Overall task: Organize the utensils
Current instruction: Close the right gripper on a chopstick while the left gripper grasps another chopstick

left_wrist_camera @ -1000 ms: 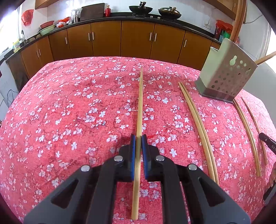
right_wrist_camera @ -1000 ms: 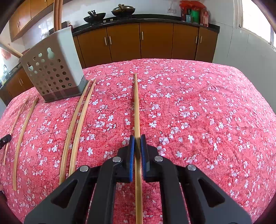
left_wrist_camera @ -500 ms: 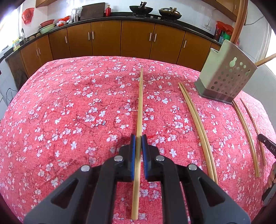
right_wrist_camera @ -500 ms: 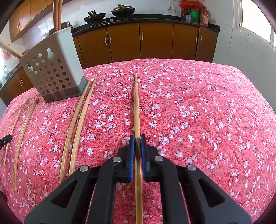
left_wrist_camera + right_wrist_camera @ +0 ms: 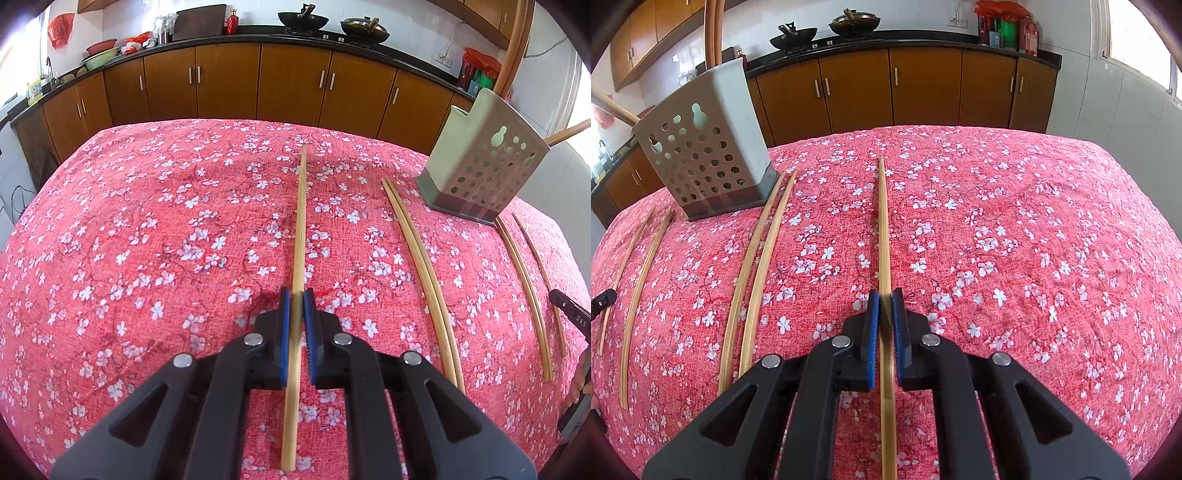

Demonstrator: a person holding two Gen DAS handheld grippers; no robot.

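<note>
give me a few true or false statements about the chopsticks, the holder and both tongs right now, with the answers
1. The left tongs are closed on a chopstick. True.
2. The right tongs are wide open over bare cloth. False: they grip a chopstick between their blue pads.
3. The perforated utensil holder lies flat on its side. False: it stands on its base on the floral tablecloth.
4. A pair of chopsticks lies side by side on the cloth near the holder. True.
5. The holder is empty. False: wooden sticks rise out of its top.
</note>
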